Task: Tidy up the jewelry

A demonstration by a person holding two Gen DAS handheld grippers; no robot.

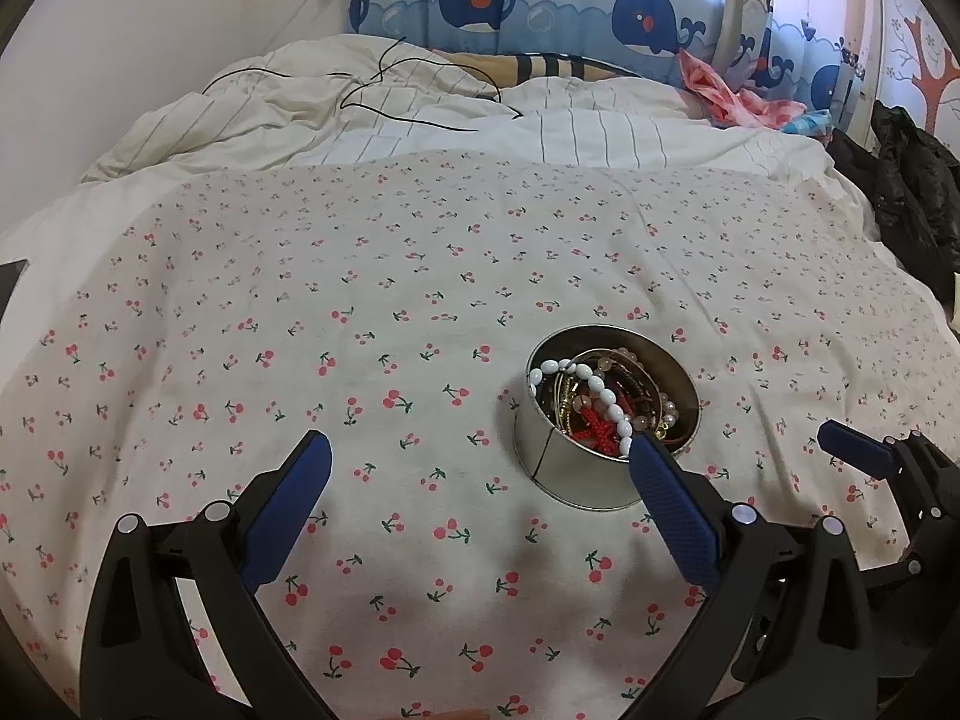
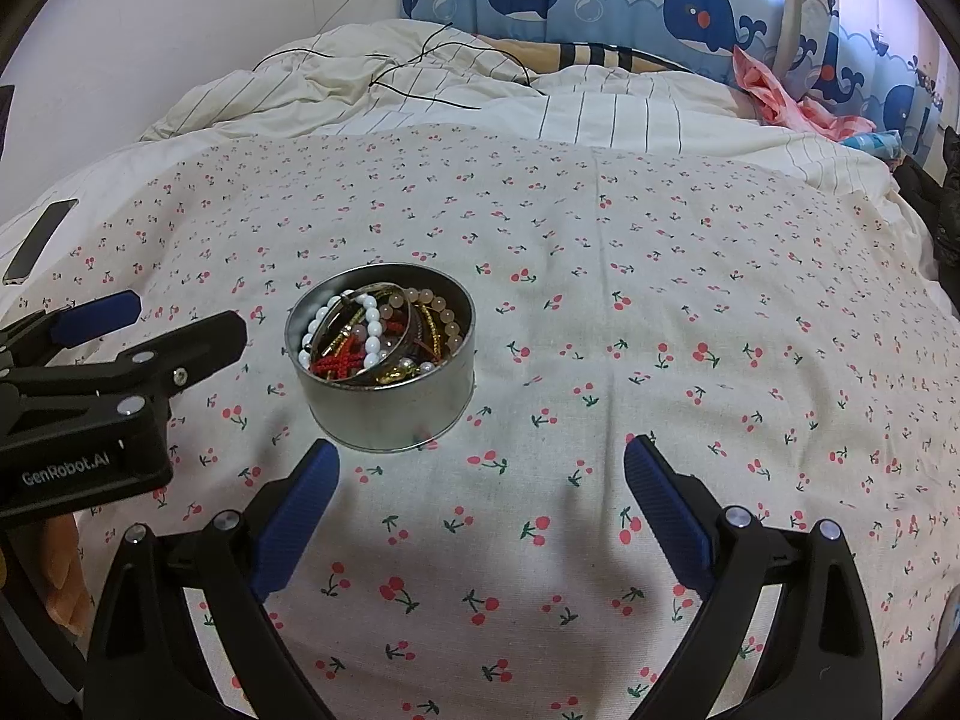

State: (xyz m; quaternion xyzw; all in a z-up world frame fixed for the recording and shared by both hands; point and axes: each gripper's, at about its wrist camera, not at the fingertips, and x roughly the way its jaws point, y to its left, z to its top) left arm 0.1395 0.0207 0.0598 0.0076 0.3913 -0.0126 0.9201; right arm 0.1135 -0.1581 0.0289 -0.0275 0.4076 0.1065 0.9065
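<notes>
A round metal tin (image 1: 570, 468) stands upright on the cherry-print sheet (image 1: 360, 330), also in the right wrist view (image 2: 384, 414). It holds jewelry: a white bead bracelet (image 1: 591, 387), pink beads, gold bangles and a red knotted piece (image 2: 345, 360). My left gripper (image 1: 480, 450) is open and empty, its right finger in front of the tin's near rim. My right gripper (image 2: 483, 456) is open and empty, just short of the tin, which lies ahead to its left. The left gripper (image 2: 162, 315) shows in the right wrist view, left of the tin.
A rumpled striped duvet (image 1: 420, 120) with a black cable (image 1: 420, 66) lies at the bed's far end. Whale-print curtains (image 1: 540, 0) hang behind. A phone (image 2: 39, 240) lies at the left edge. Black clothing (image 1: 906, 192) and pink cloth (image 1: 720, 90) sit at the right.
</notes>
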